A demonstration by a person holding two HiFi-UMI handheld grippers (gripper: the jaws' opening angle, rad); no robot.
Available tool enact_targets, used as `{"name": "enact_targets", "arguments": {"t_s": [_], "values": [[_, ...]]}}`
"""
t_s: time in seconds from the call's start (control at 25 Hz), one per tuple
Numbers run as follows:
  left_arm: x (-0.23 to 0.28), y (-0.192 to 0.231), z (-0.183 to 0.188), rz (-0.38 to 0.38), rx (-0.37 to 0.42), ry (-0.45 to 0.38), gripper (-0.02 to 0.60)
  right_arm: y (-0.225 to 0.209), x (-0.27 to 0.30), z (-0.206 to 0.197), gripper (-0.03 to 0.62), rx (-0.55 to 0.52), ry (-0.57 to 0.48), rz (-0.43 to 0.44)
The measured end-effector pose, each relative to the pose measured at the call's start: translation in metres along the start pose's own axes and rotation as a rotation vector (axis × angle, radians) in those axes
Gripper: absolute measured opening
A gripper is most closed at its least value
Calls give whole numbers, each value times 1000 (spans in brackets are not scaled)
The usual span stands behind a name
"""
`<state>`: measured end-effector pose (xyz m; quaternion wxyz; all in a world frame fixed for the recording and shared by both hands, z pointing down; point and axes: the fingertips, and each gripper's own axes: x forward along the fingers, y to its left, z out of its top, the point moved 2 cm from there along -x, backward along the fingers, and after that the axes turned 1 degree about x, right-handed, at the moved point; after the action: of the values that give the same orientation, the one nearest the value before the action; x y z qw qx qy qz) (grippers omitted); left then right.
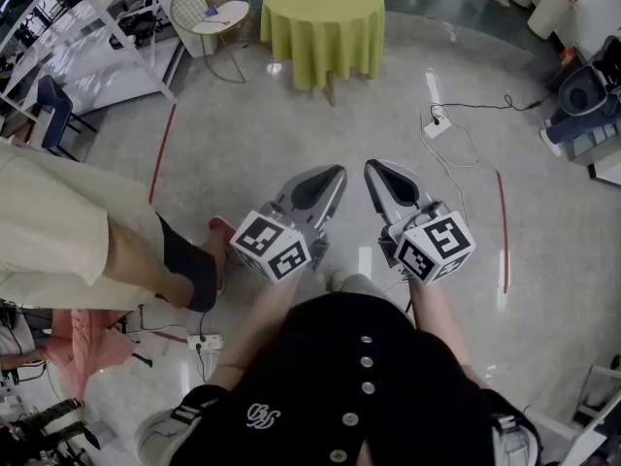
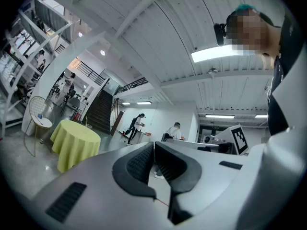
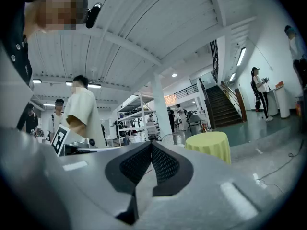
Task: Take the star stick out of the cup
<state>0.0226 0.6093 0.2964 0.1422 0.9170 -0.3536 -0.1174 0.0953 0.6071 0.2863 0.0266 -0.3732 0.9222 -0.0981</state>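
Stretching below, glossy grey floor (image 1: 291, 134) carries a yellow-green clothed table (image 1: 322, 17); a bystander (image 1: 68, 231) stands nearer, to its left. Near side of the table, left gripper (image 1: 336, 173) and right gripper (image 1: 373, 168) hang, jaws pressed together, empty. No view shows star stick or cup.

Polished grey floor (image 1: 291, 134) all round, glare streaking it. Up ahead, a round table (image 1: 322, 22) under a lime cloth, with a wire side table (image 1: 211, 13) just left of it. Red tape (image 1: 162, 149) lines both sides, and a power strip (image 1: 437, 124) lies near the right one. Dark staircase (image 2: 100, 110) behind, strip light (image 2: 218, 53) glowing on the white ribbed ceiling (image 2: 144, 42).
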Motion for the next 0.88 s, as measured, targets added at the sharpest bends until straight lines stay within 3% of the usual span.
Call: {"name": "enact_targets", "arguments": {"t_s": [0.56, 0.88], "values": [[7, 2, -8, -20, -24, 26, 18, -1, 5, -15, 3, 1, 40, -8], [16, 5, -4, -5, -35, 18, 18, -10, 5, -11, 3, 43, 5, -14]]}}
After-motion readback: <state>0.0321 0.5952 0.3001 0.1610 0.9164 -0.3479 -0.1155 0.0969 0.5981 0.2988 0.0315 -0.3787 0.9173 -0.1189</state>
